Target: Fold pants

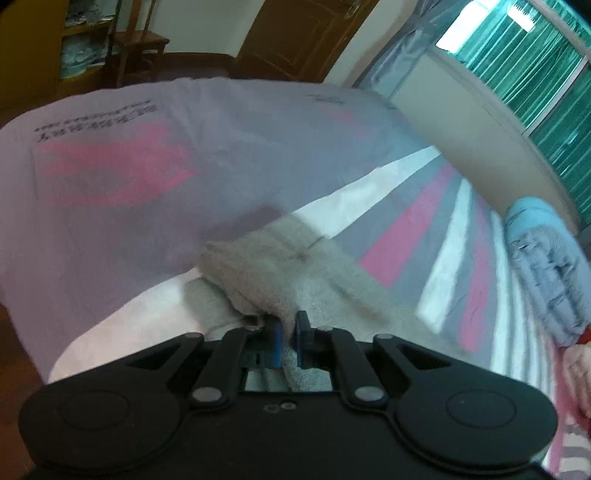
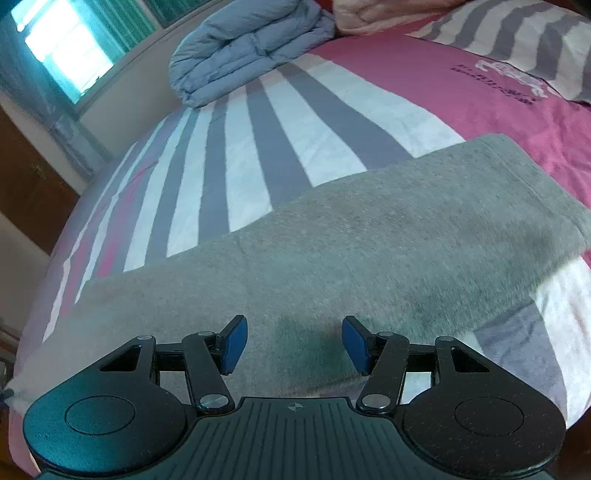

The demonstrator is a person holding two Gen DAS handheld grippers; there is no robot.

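Note:
Grey fleece pants (image 2: pixel 351 236) lie stretched across a striped bed. In the left wrist view my left gripper (image 1: pixel 287 328) is shut on a bunched end of the pants (image 1: pixel 280 273) and holds it lifted above the bed. In the right wrist view my right gripper (image 2: pixel 293 341) is open and empty, its blue pads (image 2: pixel 234 345) apart just above the near edge of the flat pants.
The bed sheet (image 2: pixel 258 133) has grey, white and pink stripes. A folded blue quilt (image 2: pixel 243 48) lies at the far side by the window; it also shows in the left wrist view (image 1: pixel 546 269). A wooden door (image 1: pixel 303 33) and chair (image 1: pixel 136 48) stand beyond the bed.

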